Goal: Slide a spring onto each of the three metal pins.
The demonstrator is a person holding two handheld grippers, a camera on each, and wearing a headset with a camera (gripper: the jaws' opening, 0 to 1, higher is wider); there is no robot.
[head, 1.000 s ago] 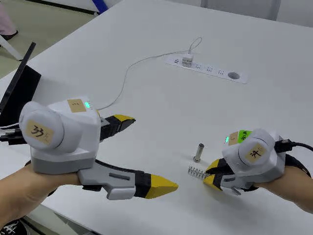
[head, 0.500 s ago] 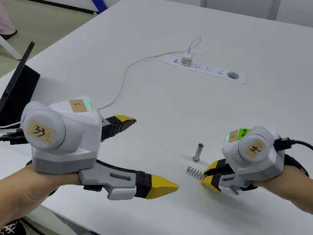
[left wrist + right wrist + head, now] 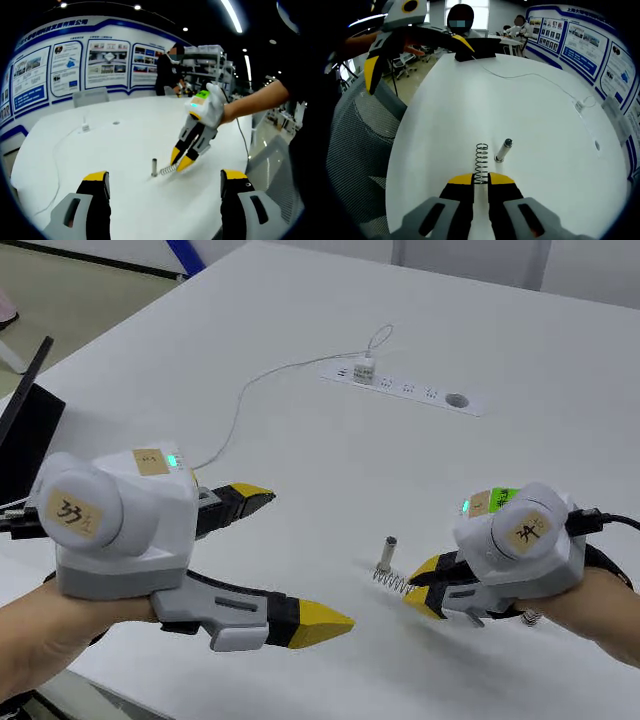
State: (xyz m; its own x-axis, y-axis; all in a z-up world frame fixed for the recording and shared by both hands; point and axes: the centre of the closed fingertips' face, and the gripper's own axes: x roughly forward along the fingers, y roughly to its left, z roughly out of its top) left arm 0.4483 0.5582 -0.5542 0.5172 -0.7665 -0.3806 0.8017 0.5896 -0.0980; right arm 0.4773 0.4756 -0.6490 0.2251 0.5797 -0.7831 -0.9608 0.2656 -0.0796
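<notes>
Right gripper (image 3: 418, 588): yellow-tipped jaws clenched on one end of the spring (image 3: 390, 580), with no gap visible between the tips in the right gripper view. The rest of the coil projected forward past the tips, unsupported. Its free end lay just beside the foot of the metal pin (image 3: 386, 554); contact with the pin or the worktop could not be determined. The pin stood upright on the worktop (image 3: 400, 470), bare, with no spring on it. Left gripper (image 3: 300, 558): jaws spread wide, grasping nothing and touching nothing, held above the worktop well to the left of the pin. In the left gripper view its two tips framed the pin and the right gripper. The worktop was plain white, smooth and matte, with a rounded edge. A white power strip (image 3: 405, 388) lay at the far side with a small white plug (image 3: 365, 370) seated in it, and a thin white cable (image 3: 250, 390) curved from the plug toward the near left. A flat black panel (image 3: 25, 430) sat at the left edge. The room had blue-and-white wall posters (image 3: 75, 65), ceiling strip lights, a grey mesh chair (image 3: 355, 150) and people at the back. The spring was thin bright wire, open-coiled; the pin was a short grey metal cylinder.
</notes>
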